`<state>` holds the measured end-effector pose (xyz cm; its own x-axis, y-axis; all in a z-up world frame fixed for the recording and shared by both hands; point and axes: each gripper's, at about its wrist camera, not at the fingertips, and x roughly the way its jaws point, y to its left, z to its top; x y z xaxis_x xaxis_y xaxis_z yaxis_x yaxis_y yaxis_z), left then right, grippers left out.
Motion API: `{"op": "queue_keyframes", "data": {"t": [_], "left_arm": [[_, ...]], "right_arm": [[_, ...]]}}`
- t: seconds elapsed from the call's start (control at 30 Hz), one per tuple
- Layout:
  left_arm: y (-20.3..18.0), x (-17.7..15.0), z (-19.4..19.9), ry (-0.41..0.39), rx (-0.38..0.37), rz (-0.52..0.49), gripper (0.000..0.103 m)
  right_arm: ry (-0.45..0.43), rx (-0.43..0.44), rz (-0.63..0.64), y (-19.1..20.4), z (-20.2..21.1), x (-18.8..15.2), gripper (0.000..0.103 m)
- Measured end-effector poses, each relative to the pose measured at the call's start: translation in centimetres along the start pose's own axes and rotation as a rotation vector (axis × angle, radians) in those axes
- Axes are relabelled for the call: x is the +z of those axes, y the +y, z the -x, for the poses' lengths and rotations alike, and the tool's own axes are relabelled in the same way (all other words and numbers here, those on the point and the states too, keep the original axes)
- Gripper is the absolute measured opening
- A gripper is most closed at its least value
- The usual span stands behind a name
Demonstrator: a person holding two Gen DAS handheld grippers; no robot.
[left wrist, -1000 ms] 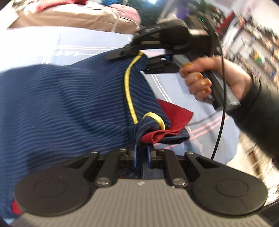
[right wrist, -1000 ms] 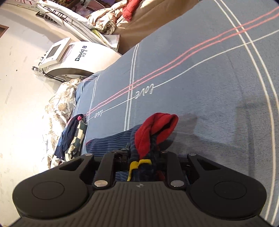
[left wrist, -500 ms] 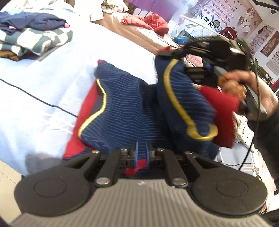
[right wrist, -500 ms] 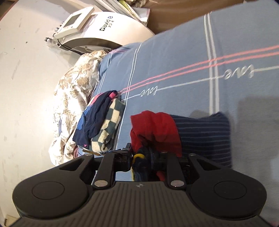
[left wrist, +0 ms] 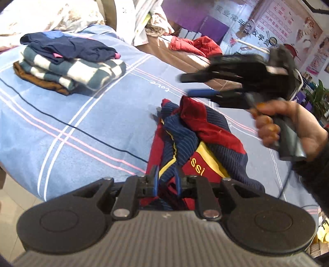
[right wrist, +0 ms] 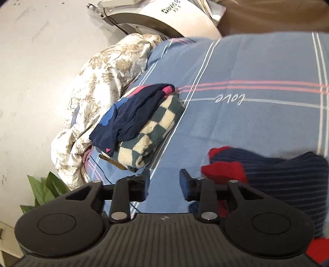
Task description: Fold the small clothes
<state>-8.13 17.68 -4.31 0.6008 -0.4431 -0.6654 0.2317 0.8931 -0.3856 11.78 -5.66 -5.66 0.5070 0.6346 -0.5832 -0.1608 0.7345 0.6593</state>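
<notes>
A navy pinstriped garment with red and yellow trim [left wrist: 197,141] lies bunched on the blue bedsheet [left wrist: 82,123]. My left gripper [left wrist: 166,180] is shut on its near edge. My right gripper [right wrist: 164,181] is open and empty, just left of the garment [right wrist: 273,174]. In the left wrist view the right gripper [left wrist: 185,85] hovers blurred above the garment's far end, apart from it.
A stack of folded clothes [left wrist: 67,65], checkered with a navy piece on top, sits at the sheet's far left; it also shows in the right wrist view [right wrist: 141,123]. A floral quilt [right wrist: 92,98] and a white machine [right wrist: 162,16] lie beyond. Red clothes [left wrist: 193,44] lie on a brown surface.
My right gripper has opened and let go of the garment, which has dropped onto the bed in a bunched fold. My left gripper has kept its hold.
</notes>
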Motion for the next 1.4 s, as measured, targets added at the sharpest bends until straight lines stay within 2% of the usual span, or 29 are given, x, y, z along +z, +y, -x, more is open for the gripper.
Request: {"op": "queue_keyframes", "data": {"t": [0.07, 0.1, 0.17, 0.23, 0.3, 0.4, 0.47, 0.53, 0.63, 0.67, 0.7, 0.73, 0.77, 0.8, 0.9, 1.03, 1.1, 1.13, 1.23, 1.27, 1.3, 1.33, 1.4], "left_arm": [[0.2, 0.3, -1.3, 0.02, -0.021, -0.022, 0.022], [0.1, 0.6, -2.1, 0.021, -0.029, -0.032, 0.026], [-0.6, 1.6, -3.1, 0.009, -0.046, -0.044, 0.051], [-1.2, 2.9, -3.6, -0.005, -0.062, -0.052, 0.052], [-1.7, 3.8, -3.8, -0.02, -0.082, -0.06, 0.053], [-2.2, 3.8, -4.4, 0.023, -0.08, -0.067, 0.055], [-3.0, 3.0, -4.9, 0.055, -0.05, -0.108, 0.055], [-3.7, 2.1, -5.3, 0.079, -0.021, -0.157, 0.055], [-4.0, 1.0, -5.5, 0.121, -0.008, -0.153, 0.056], [-4.0, 0.8, -5.7, 0.13, 0.001, -0.153, 0.056], [-4.1, 0.6, -5.6, 0.131, 0.009, -0.159, 0.056], [-4.1, 0.5, -5.6, 0.13, 0.015, -0.163, 0.056], [-4.0, 0.5, -5.5, 0.128, 0.016, -0.163, 0.056], [-4.0, 0.5, -5.3, 0.126, 0.017, -0.162, 0.056], [-3.6, 0.9, -4.4, 0.097, 0.054, -0.165, 0.056], [-2.0, 1.8, -2.1, 0.033, 0.176, -0.144, 0.059], [-1.2, 2.1, -1.0, 0.017, 0.235, -0.147, 0.059], [-0.8, 2.3, -0.4, 0.006, 0.253, -0.144, 0.059], [0.0, 2.8, 1.3, -0.028, 0.274, -0.116, 0.06], [0.0, 2.9, 1.6, -0.035, 0.28, -0.108, 0.06], [0.0, 3.0, 1.8, -0.041, 0.28, -0.105, 0.061], [-0.2, 3.0, 1.8, -0.041, 0.27, -0.109, 0.061], [-1.0, 3.1, 1.6, -0.037, 0.227, -0.123, 0.061]], "right_arm": [[-0.033, -0.046, 0.028, -2.3, 2.9, -0.2, 0.09], [-0.051, -0.074, 0.039, -3.5, 4.4, -0.3, 0.09], [-0.074, -0.13, 0.06, -6.1, 7.0, -1.2, 0.094], [-0.064, -0.14, 0.031, -8.9, 9.2, -2.6, 0.098], [-0.038, -0.109, -0.069, -11.7, 10.8, -4.7, 0.102], [-0.021, 0.03, -0.254, -15.0, 12.1, -8.7, 0.102], [-0.019, 0.086, -0.345, -16.3, 12.1, -11.0, 0.102], [-0.017, 0.071, -0.374, -16.7, 11.5, -12.5, 0.102], [-0.008, 0.071, -0.381, -16.4, 10.4, -13.6, 0.102], [-0.017, 0.091, -0.389, -16.3, 10.3, -13.8, 0.095], [-0.022, 0.119, -0.391, -16.1, 10.1, -13.8, 0.07], [-0.021, 0.151, -0.385, -15.6, 10.0, -13.6, 0.053], [-0.025, 0.169, -0.37, -15.2, 10.3, -13.3, 0.03], [-0.038, 0.168, -0.341, -14.4, 10.5, -13.1, 0.024], [-0.089, 0.154, -0.243, -11.6, 11.5, -12.1, 0.015], [-0.076, 0.196, -0.068, -5.7, 11.0, -11.3, 0.014], [-0.015, 0.236, 0.042, -2.1, 9.2, -11.4, 0.014], [0.025, 0.229, 0.104, -0.3, 8.1, -11.8, 0.015], [0.119, 0.148, 0.312, 3.4, 3.9, -13.8, 0.023], [0.149, 0.127, 0.356, 3.8, 2.6, -14.5, 0.035], [0.191, 0.104, 0.397, 4.1, 1.4, -15.1, 0.054], [0.231, 0.07, 0.439, 4.4, 0.3, -15.7, 0.063], [0.224, 0.033, 0.503, 4.9, 0.0, -16.7, 0.084]]}}
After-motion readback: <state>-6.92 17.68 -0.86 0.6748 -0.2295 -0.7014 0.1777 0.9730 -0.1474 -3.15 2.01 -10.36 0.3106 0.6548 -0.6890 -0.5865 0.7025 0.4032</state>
